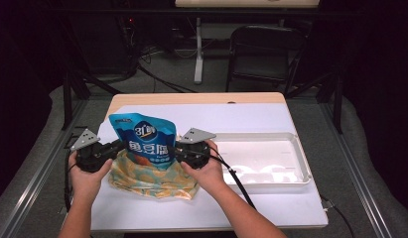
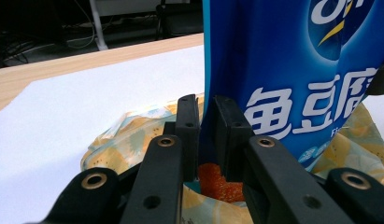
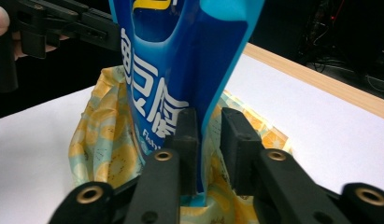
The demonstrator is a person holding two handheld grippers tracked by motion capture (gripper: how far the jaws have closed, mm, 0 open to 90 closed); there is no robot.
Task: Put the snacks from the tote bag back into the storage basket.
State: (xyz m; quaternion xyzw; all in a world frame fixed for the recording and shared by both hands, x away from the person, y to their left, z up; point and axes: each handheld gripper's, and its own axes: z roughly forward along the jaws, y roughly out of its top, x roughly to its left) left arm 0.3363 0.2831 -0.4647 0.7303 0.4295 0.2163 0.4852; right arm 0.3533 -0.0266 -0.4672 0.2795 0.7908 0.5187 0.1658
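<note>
Blue snack pouch [image 1: 142, 140] held upright over a yellow patterned bag [image 1: 151, 179] on the white desk [image 1: 251, 119], its left edge pinched by the left tool [image 1: 116, 145] and its right edge (jaws narrow) by the right tool [image 1: 177, 150].

Setting: a recording lab or studio, not a home. My table [image 1: 201, 99] was wooden-edged under a white sheet, ringed by metal framing rails [image 1: 35, 168] on grey carpet. Beyond it: black-draped, dark surroundings, a black folding chair [image 1: 261, 49], the white leg of a stand [image 1: 198, 49], and loose cables [image 1: 157, 74] trailing across the floor toward equipment showing a small red light [image 1: 130, 21].
</note>
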